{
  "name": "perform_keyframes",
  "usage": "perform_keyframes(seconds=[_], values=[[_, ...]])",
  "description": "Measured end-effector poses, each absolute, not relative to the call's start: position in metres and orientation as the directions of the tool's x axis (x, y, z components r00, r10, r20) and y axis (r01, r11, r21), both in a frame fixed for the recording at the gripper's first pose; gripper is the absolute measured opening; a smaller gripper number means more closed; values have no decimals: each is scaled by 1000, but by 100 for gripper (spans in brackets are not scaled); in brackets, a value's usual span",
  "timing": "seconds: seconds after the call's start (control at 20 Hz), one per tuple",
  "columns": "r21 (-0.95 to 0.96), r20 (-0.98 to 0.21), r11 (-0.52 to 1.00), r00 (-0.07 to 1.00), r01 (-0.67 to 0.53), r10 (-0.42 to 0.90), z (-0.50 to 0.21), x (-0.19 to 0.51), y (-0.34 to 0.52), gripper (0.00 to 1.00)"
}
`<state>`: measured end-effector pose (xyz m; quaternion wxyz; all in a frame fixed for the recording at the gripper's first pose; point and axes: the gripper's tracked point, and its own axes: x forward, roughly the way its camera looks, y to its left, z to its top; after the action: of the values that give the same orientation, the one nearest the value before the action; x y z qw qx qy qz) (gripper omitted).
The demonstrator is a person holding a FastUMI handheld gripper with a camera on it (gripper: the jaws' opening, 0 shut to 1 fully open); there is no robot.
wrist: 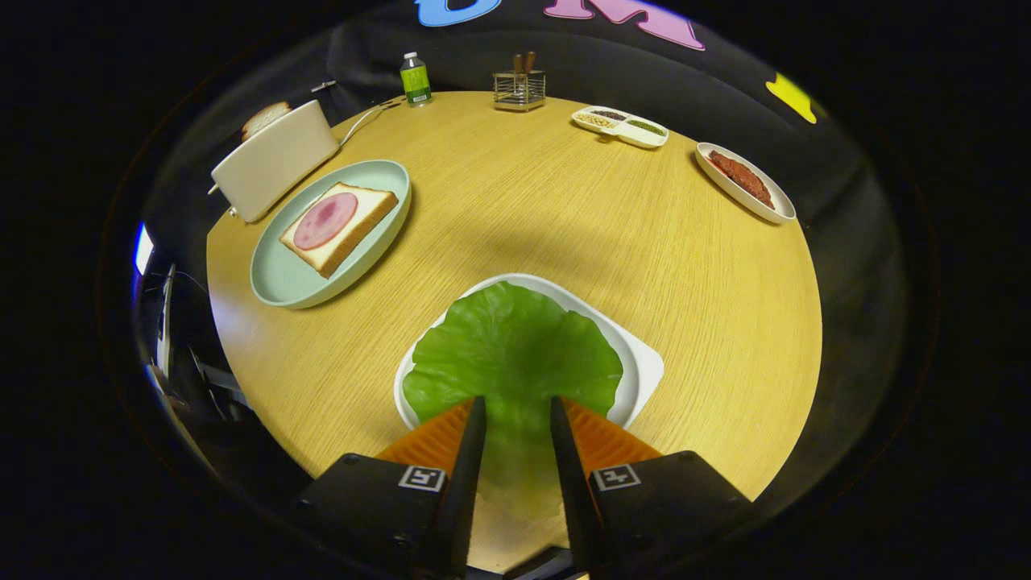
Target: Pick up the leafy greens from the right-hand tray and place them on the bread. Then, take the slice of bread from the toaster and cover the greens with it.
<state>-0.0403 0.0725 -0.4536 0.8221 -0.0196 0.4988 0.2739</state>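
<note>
A big green lettuce leaf [515,346] lies flat on a white tray [640,362] close in front of me. My gripper [517,400] is low over the leaf's near part. Its fingers stand a narrow gap apart, and green leaf shows between them. Far ahead to the left, a slice of bread topped with a round pink ham slice [338,227] rests on a pale green plate [278,282]. Behind that plate stands a cream toaster [274,161] with a slice of bread [264,118] sticking out of its top.
On the round wooden table's far side stand a green-labelled bottle [416,80], a wire holder with utensils [519,89], a divided white dish of toppings [620,126] and an oval dish of reddish-brown food [745,181]. A cord runs from the toaster toward the bottle.
</note>
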Motion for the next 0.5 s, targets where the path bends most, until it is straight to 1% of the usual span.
perform_keyframes(seconds=[0.05,0.1,0.2,0.25,0.3,0.5], values=[[234,-829,850,359,-472,428,-455,-38,71,48],[237,-827,852,363,-468,430,-453,-39,71,26],[234,-823,854,374,-464,428,-452,-38,71,10],[224,-825,859,380,-459,419,-453,-37,71,10],[216,-824,866,392,-451,410,-449,-36,69,6],[209,-788,887,466,-411,402,-413,-30,66,6]])
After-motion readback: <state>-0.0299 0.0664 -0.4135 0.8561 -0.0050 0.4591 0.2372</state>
